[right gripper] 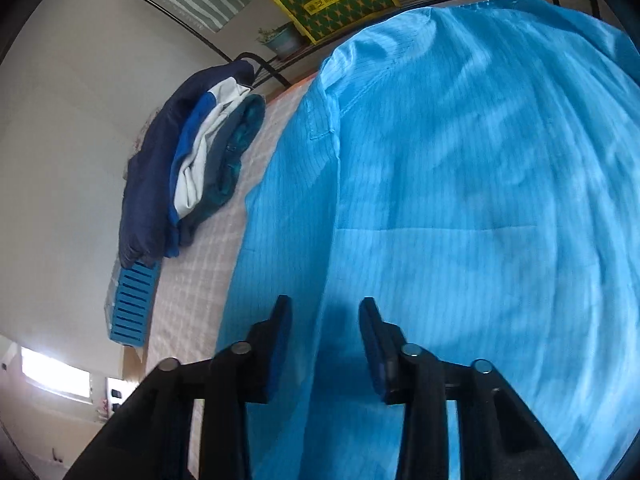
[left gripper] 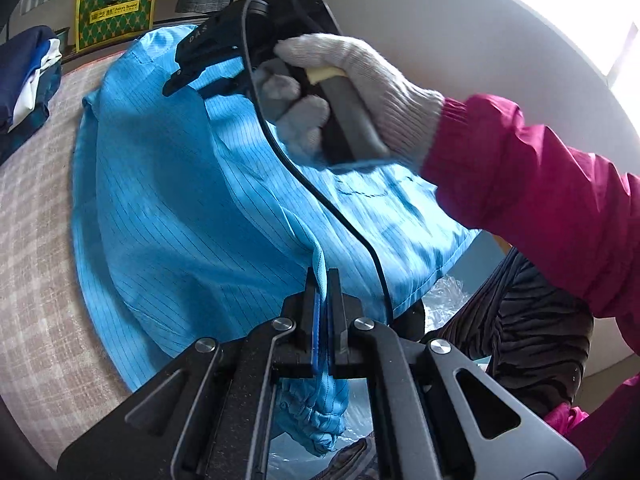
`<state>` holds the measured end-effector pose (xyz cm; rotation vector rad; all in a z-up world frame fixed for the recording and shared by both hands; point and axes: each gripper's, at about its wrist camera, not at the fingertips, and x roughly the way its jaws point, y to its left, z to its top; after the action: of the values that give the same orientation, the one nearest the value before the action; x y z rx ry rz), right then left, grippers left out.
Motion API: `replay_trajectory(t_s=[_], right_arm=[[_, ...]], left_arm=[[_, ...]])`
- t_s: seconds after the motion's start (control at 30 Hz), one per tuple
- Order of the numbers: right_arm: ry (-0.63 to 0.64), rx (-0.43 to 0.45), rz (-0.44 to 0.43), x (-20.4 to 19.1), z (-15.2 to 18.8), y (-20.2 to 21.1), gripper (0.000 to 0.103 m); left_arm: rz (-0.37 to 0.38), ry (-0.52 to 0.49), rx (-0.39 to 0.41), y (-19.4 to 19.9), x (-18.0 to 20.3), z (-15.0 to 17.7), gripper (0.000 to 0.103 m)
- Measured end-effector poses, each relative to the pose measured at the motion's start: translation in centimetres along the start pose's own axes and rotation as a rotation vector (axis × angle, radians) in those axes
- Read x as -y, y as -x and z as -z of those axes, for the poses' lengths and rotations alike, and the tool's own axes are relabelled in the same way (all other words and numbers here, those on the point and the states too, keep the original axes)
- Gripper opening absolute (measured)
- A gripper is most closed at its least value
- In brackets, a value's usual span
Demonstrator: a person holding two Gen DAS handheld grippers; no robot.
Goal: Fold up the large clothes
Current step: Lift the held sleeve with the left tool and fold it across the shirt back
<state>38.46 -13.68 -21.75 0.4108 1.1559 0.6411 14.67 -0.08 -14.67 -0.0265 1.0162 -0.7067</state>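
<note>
Left gripper [left gripper: 322, 280] has its jaws clamped tight on a pinched ridge of the blue garment [left gripper: 180, 200]. The right gripper [right gripper: 325, 312] shows its jaws standing apart over the cloth, nothing pinched between them. The garment lies spread across the checked worktop [left gripper: 36, 240], one edge hanging off; a pile of dark clothes [right gripper: 192, 160] sits beside it.

Your right hand [left gripper: 372, 92]: white knit glove, grey fingertips; magenta sleeve [left gripper: 532, 200], ribbed cuff. Grippers black, silver screws, blue pads [right gripper: 280, 356]; black cable [left gripper: 320, 196] loops off right one.
</note>
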Motion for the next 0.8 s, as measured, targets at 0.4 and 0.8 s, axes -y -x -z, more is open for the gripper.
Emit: replay_trajectory(t_s=[0.4,0.8], right_arm=[[-0.046,0.175,0.134,2.3,1.7,9.0,0.0],[0.137,0.08,0.51,1.2,3.7,11.1,0.03]], left_arm=[[-0.013,-0.045,0.001,0.9,2.1,1.3,0.0],[0.039,0.153,0.123,6.8,-0.9,5.6,0.045]])
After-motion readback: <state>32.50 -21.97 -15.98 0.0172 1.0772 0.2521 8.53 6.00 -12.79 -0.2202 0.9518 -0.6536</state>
